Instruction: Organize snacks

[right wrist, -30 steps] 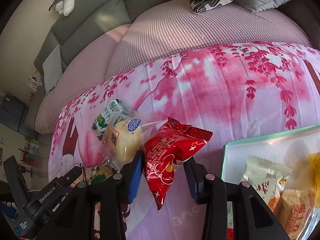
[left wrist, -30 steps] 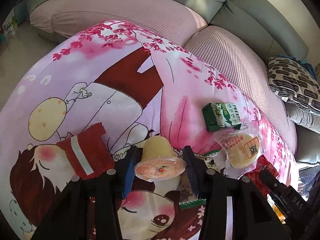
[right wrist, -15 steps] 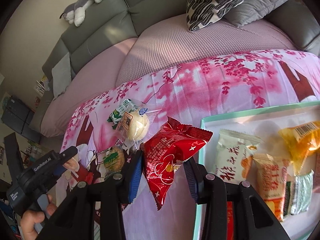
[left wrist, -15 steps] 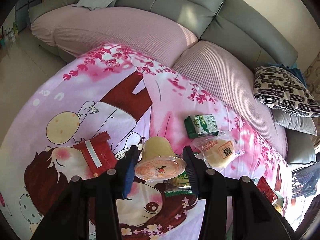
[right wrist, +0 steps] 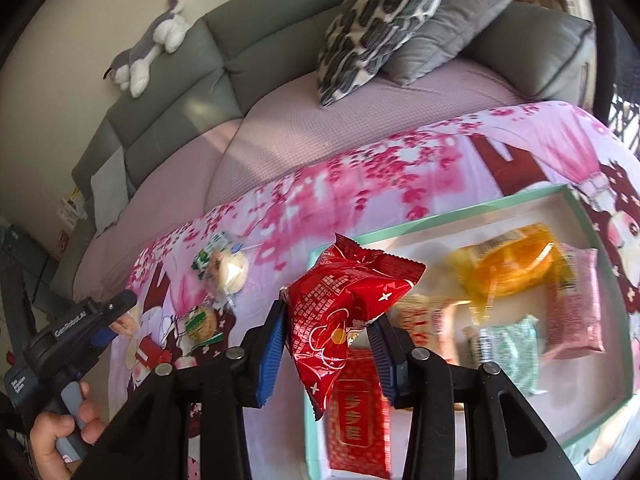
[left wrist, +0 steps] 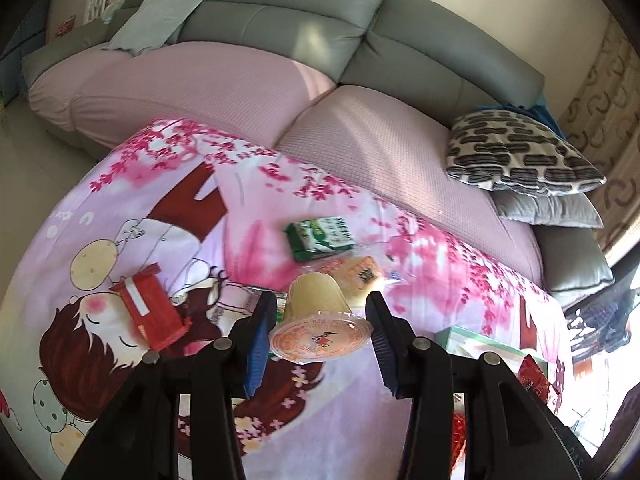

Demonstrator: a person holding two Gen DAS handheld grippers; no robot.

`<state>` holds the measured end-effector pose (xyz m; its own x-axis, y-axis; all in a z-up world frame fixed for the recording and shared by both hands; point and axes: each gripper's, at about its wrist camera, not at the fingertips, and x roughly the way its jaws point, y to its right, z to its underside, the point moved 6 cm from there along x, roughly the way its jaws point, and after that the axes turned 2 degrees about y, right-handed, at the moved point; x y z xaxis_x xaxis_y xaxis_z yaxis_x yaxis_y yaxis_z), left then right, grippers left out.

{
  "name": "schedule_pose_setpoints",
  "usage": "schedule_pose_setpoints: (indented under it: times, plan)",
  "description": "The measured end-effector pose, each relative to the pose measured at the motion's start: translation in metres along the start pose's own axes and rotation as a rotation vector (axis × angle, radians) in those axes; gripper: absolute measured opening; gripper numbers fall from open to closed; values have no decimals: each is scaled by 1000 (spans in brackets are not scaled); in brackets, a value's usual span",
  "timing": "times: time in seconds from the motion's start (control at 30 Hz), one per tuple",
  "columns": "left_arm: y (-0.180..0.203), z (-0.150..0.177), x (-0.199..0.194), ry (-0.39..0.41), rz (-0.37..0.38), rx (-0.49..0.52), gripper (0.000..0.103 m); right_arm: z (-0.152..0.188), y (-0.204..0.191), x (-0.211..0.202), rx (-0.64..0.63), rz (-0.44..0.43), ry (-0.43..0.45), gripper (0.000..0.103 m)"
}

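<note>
I am holding a jelly cup (left wrist: 318, 322) sideways in my left gripper (left wrist: 320, 336), its orange foil lid facing me. I am holding a crinkled red snack packet (right wrist: 344, 312) in my right gripper (right wrist: 326, 344), hanging over the mint-rimmed tray (right wrist: 440, 222) of wrapped snacks.

A grey sectional sofa (left wrist: 280, 20) with pink seat covers (left wrist: 192, 80) curves along a cream wall (right wrist: 72, 20), holding a patterned cushion (left wrist: 520, 156) and a plush toy (right wrist: 148, 52) in sunlight.
</note>
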<state>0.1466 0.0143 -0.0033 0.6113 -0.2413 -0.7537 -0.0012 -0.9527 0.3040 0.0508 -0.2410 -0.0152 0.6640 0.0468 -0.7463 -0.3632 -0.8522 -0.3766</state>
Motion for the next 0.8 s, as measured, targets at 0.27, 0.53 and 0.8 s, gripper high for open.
schedule_pose_setpoints:
  times: [0.27, 0.53, 0.8]
  plan:
    - [72, 19, -3, -20, 95, 160, 48, -21, 64, -33, 117, 72, 90, 43]
    - [140, 53, 0, -67, 183, 317, 48, -37, 110, -62, 196, 127, 171, 43]
    - [175, 81, 7, -95, 200, 422, 48, -36, 125, -67, 226, 106, 167, 43]
